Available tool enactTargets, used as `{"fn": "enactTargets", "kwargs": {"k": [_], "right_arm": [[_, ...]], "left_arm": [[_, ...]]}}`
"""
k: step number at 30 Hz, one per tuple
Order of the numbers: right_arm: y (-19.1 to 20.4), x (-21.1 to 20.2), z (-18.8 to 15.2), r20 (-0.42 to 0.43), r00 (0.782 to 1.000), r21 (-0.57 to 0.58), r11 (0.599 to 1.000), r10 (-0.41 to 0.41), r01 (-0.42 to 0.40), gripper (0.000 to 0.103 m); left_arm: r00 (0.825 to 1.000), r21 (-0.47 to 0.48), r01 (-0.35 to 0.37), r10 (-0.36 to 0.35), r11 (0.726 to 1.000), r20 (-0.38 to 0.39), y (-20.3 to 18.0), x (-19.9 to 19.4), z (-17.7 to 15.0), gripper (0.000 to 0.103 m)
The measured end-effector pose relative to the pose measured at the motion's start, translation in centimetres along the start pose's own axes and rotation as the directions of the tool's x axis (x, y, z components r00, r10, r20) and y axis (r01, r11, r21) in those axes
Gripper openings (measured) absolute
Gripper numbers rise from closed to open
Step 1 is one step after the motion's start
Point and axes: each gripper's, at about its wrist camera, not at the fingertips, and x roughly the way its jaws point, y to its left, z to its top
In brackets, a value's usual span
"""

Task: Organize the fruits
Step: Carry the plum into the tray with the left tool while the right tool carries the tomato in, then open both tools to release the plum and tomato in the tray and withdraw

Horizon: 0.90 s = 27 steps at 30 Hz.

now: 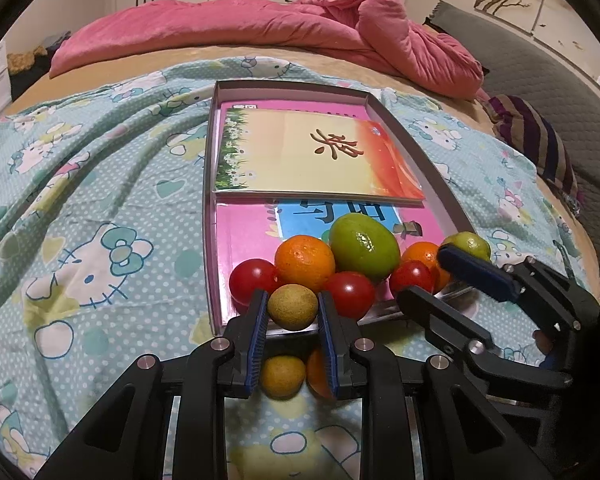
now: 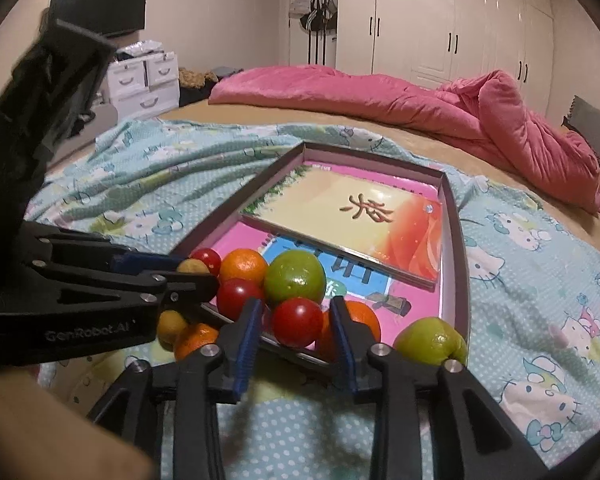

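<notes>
A shallow box (image 1: 416,148) lies on a bed covered with a pale blue cartoon-cat sheet (image 1: 100,200), and two books rest inside it: a pink one (image 1: 244,232) at the bottom and a yellow-and-orange one (image 1: 308,156) lying across its far half. The fruits are heaped at the near end of the box. A large green fruit (image 1: 364,246) sits at the back of the heap on the pink book, with an orange (image 1: 305,258) touching its left side, a red tomato (image 1: 254,280) further left and another red tomato (image 1: 350,294) in front. The left gripper (image 1: 293,308) is clenched on a small yellowish-brown round fruit (image 1: 293,307), its blue pads pressed on both sides, right at the box's near edge. Below it, outside the box on the sheet, lie a second yellowish fruit (image 1: 282,376) and part of another orange (image 1: 318,374). The right gripper (image 2: 296,322) stands with a red tomato (image 2: 297,322) between its fingers; a sliver of gap shows beside the tomato, so the pads look released rather than pressing. Just behind its right finger is an orange (image 2: 364,318), and a smaller green fruit (image 2: 432,340) rests at the box's near right corner. A pink quilt (image 2: 380,96) is bunched at the far side of the bed.
</notes>
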Motion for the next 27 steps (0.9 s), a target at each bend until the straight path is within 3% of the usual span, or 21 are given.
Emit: {"fn": "enactTargets", "kwargs": {"k": [3,14,19,27], "right_arm": [[-0.2,-0.7,0.1,0.021,1.000,0.012,1.000,0.018,-0.018,0.050],[-1.1,-1.8,-0.5,0.016,0.999,0.041,0.998,0.044,-0.045,0.056],[-1.3,-2.0,-0.6,0.012,0.999,0.048,0.997,0.052,-0.052,0.057],[-0.6,-2.0,-0.8,0.003,0.995,0.032,0.995,0.096,-0.096,0.063]], "left_arm": [[1.000,-0.001,0.001,-0.001,1.000,0.001,0.0,-0.1,0.0,0.025],[1.000,-0.014,0.017,-0.017,1.000,0.009,0.5,-0.7,-0.2,0.027],[0.999,-0.021,0.030,-0.029,0.999,0.032,0.6,-1.6,-0.2,0.043],[0.996,-0.064,0.036,-0.031,0.997,0.088,2.8,-4.0,-0.4,0.057]]}}
